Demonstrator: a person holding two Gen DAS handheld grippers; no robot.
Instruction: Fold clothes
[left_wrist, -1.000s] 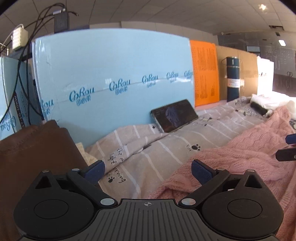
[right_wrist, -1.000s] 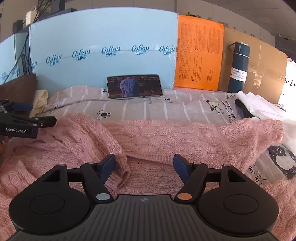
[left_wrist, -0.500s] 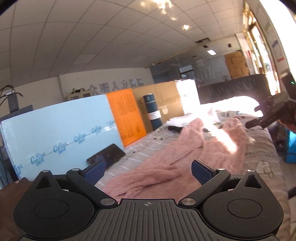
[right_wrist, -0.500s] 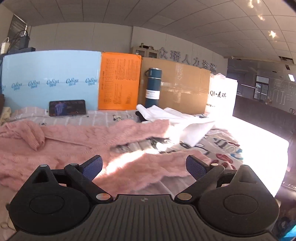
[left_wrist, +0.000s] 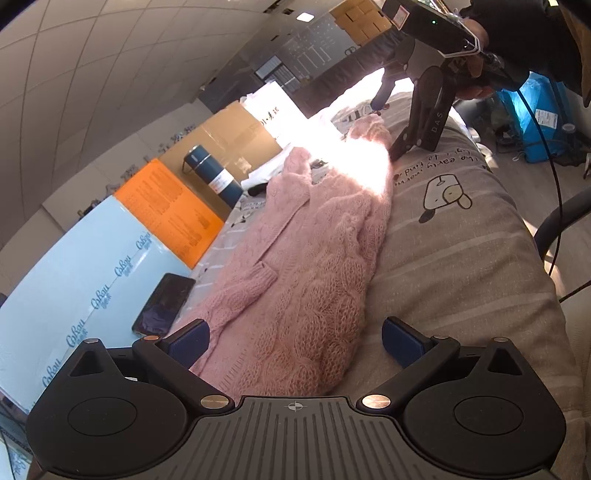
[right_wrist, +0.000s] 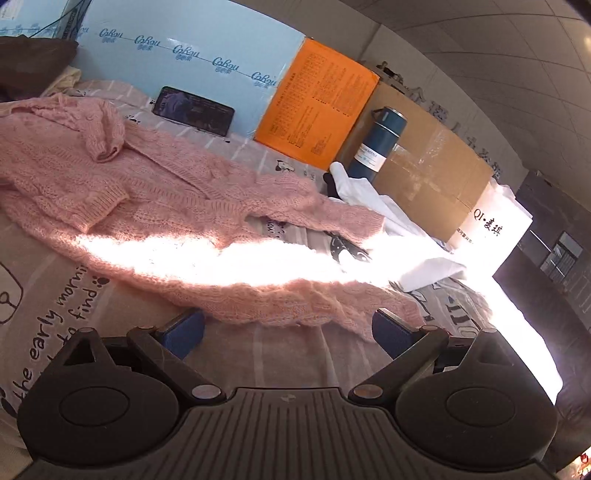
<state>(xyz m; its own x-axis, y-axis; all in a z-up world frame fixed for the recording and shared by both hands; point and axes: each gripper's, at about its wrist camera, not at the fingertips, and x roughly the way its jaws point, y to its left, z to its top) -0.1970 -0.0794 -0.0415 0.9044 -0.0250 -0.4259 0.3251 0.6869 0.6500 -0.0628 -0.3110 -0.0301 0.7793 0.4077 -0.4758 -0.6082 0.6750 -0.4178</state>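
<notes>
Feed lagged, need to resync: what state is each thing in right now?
Pink sweater: spread lengthwise on the bed, unfolded, one sleeve laid across it.
Left gripper: open, over the sweater's end.
Right gripper: open, just been opening, holding nothing.
Phone: propped against the blue board, screen on.
Blue bottle: upright, capped.

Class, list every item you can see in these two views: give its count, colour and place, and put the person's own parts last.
sweater: one, pink, spread on bed
bedsheet: one, grey, cartoon print
phone: one, black, leaning on blue board
blue board: one, behind bed
orange sheet: one, beside blue board
flask: one, dark blue, against cardboard
cardboard: one, brown
white cloth: one, near flask
left tool: open
right tool: open, jaws just opened
</notes>
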